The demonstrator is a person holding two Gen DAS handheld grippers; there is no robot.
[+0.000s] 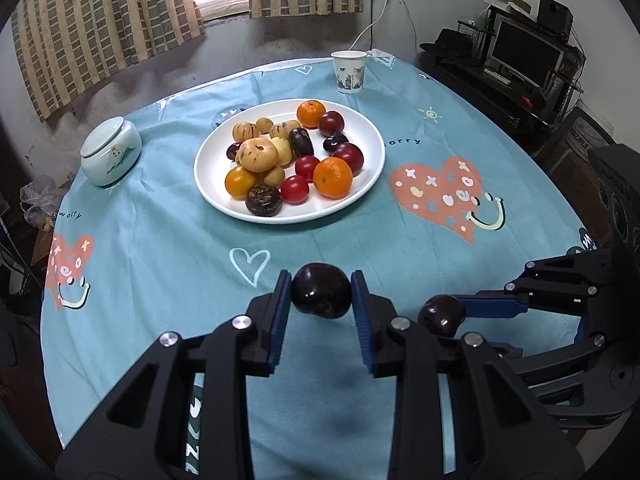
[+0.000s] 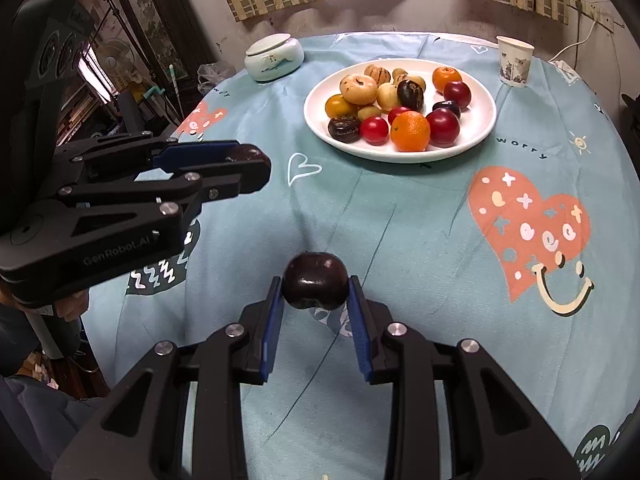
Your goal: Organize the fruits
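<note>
My left gripper (image 1: pixel 321 280) is shut on a dark purple plum (image 1: pixel 321 294), held above the blue tablecloth. My right gripper (image 2: pixel 314 283) is shut on a second dark plum (image 2: pixel 314 285). Each gripper shows in the other's view: the right gripper (image 1: pixel 452 314) with its plum (image 1: pixel 441 315) at the right of the left wrist view, the left gripper (image 2: pixel 250 160) with its plum (image 2: pixel 248 155) at the left of the right wrist view. Beyond both stands a white plate (image 1: pixel 362 194) (image 2: pixel 472 142) piled with oranges, red and dark plums and pale yellow fruits.
A paper cup (image 1: pixel 349 71) (image 2: pixel 514 61) stands behind the plate near the table's far edge. A pale lidded ceramic jar (image 1: pixel 111 151) (image 2: pixel 273 57) sits left of the plate. Furniture and a monitor (image 1: pixel 524 56) crowd the right side; a person's hand (image 2: pixel 72 306) holds the left gripper.
</note>
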